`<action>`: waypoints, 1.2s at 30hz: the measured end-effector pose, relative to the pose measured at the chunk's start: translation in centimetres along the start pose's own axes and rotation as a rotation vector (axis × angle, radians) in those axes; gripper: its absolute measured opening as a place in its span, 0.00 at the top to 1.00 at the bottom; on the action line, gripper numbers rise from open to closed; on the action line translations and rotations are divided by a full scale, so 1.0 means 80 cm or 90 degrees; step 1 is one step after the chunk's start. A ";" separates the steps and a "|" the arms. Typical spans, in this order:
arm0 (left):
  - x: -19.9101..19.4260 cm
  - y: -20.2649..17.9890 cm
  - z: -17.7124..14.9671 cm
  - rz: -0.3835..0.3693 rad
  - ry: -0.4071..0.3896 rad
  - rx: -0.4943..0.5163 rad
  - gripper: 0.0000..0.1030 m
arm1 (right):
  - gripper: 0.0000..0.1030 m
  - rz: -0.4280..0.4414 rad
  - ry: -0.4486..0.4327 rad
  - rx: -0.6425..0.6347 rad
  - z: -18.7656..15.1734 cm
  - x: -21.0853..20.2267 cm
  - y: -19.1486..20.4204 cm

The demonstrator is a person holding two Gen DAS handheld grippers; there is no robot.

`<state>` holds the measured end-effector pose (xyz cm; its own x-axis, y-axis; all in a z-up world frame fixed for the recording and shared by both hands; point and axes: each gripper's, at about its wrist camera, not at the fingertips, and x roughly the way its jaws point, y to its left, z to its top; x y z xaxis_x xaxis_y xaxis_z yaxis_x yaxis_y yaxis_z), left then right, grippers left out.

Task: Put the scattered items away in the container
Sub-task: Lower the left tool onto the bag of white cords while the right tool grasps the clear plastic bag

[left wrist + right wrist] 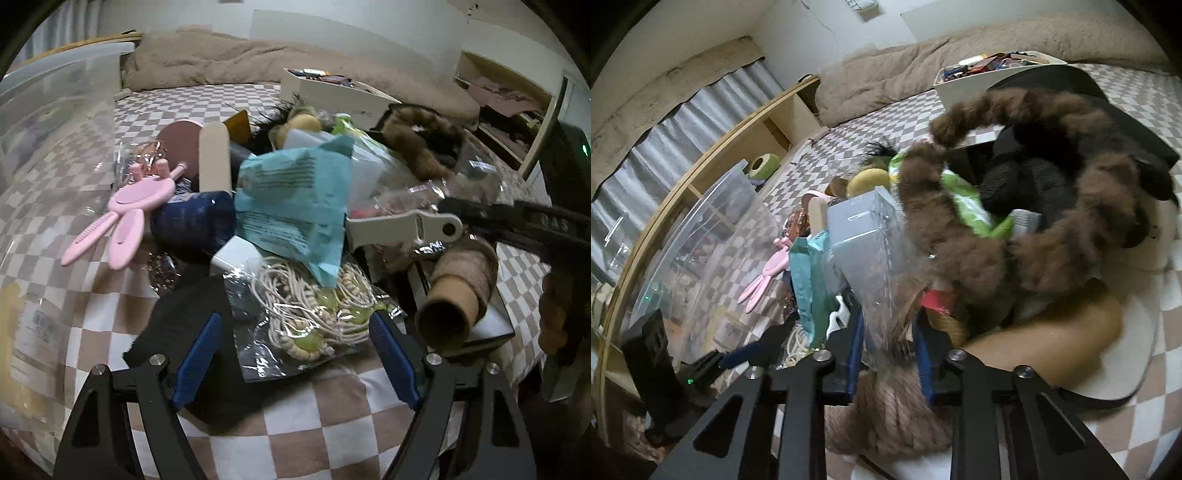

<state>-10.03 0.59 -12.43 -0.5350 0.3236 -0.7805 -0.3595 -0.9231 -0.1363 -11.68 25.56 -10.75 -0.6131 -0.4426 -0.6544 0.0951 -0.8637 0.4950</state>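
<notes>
Only the right wrist view shows the right gripper clenched on a clear plastic bag. Left gripper released over the bagged necklace. Yarn cone, right of it, lies pointing nearward.

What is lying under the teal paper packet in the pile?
Under the teal packet lie a white box and a clear bag of beaded cord. Whatever lies deeper is covered.

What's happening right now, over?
Left claw open above bagged necklace. Right claw shut on clear bag. Clear bin beside crowded pile.
</notes>
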 end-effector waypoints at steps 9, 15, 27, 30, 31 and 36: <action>0.010 -0.015 -0.009 -0.017 0.006 0.022 0.20 | 0.89 0.066 -0.036 0.023 0.008 -0.023 -0.008; 0.015 -0.033 -0.014 -0.005 -0.029 0.052 0.19 | 0.89 0.074 -0.121 0.046 0.025 -0.086 -0.022; 0.039 -0.056 -0.009 0.062 -0.066 0.045 0.00 | 0.89 0.086 -0.177 0.084 0.030 -0.134 -0.047; 0.043 -0.059 -0.009 0.085 -0.074 0.045 0.00 | 0.89 0.086 -0.176 0.086 0.029 -0.132 -0.047; 0.044 -0.059 -0.010 0.092 -0.079 0.042 0.00 | 0.89 0.086 -0.175 0.086 0.029 -0.132 -0.048; 0.060 -0.054 -0.014 0.133 -0.072 0.028 0.00 | 0.89 0.086 -0.175 0.085 0.028 -0.132 -0.048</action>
<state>-10.24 5.90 -16.27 -0.6822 0.1503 -0.7156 -0.2637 -0.9634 0.0491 -7.35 34.12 -4.43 -0.7923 -0.4535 -0.4081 0.0973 -0.7543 0.6493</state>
